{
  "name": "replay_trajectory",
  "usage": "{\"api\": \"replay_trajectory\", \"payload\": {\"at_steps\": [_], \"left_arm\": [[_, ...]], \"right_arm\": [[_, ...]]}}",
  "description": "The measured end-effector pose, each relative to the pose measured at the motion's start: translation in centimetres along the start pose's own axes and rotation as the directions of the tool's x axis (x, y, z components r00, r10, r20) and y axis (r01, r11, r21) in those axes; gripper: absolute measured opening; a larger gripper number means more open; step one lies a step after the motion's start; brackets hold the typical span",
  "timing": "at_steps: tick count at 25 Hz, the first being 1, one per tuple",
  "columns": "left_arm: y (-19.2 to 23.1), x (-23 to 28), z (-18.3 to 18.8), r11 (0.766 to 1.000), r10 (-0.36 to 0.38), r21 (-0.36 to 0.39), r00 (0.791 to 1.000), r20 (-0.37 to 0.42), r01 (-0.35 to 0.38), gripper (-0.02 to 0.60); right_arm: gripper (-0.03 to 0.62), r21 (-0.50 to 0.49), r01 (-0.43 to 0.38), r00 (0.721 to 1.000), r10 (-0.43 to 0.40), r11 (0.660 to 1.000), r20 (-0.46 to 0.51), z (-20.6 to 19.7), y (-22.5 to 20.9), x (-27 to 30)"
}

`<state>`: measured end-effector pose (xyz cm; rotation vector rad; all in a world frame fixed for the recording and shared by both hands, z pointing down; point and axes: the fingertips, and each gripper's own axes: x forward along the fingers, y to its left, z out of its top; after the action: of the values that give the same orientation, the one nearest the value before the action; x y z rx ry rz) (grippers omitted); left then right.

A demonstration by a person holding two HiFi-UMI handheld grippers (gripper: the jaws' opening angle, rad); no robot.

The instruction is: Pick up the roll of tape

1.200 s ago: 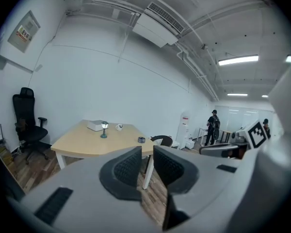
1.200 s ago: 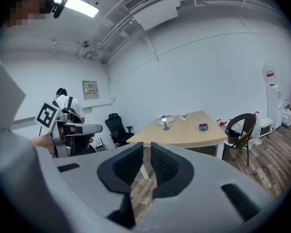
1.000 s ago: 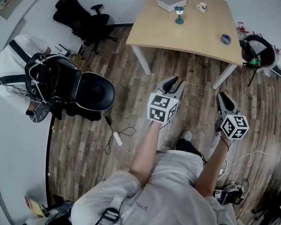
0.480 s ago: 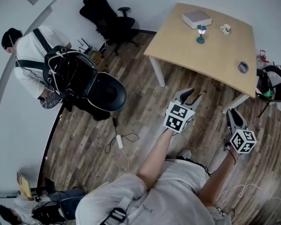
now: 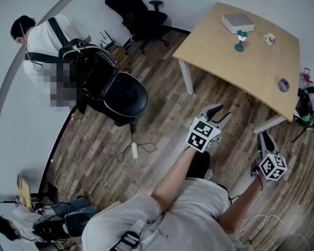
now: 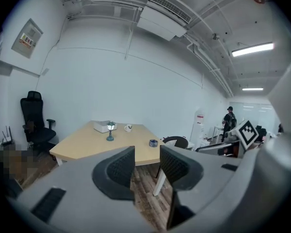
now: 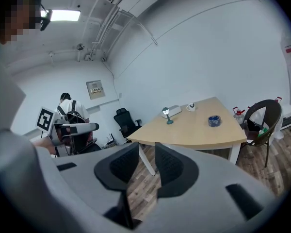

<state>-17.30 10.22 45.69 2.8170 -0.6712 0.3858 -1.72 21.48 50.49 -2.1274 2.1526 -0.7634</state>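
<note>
Head view steeply down; both gripper views fwd at table (image 5: 225, 61).

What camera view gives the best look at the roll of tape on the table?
The right gripper view: the roll of tape looks largest there, unobstructed on the table. The left gripper view shows it smaller. The head view shows it as a small spot near the table edge.

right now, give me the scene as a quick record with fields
tape: roll of tape on the table, near its edge, untouched
left gripper: open, jaws just been opening, nothing between them
right gripper: open, jaws just been opening, nothing between them
position: both over the floor, short of the table
also on table: lamp, mug, box
</note>
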Motion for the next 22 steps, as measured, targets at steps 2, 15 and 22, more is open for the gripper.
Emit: {"api": "replay_trajectory", "payload": {"at_steps": [2,15,22], "left_arm": [[1.6,0.5,-0.1,1.0,0.004,-0.003,1.0,-0.001,-0.004,0.153],[5.0,13.1,3.1,0.999,0.002,-0.049,1.0,-0.005,-0.002,0.153],[7.8,19.9,4.7,1.0,-0.027,-0.008,0.998,-0.05,0.027,0.153]], "right_arm": [[0.108,-0.011,0.004,1.0,-0.005,1.0,-0.014,0.2,-0.2,1.2],[0.118,-0.046,0.072,0.995,-0.075,0.996,-0.068,5.2,-9.2,6.1],[0.118,-0.01,0.109,0.993,-0.109,0.994,-0.052,8.0,-13.4,10.9]]}}
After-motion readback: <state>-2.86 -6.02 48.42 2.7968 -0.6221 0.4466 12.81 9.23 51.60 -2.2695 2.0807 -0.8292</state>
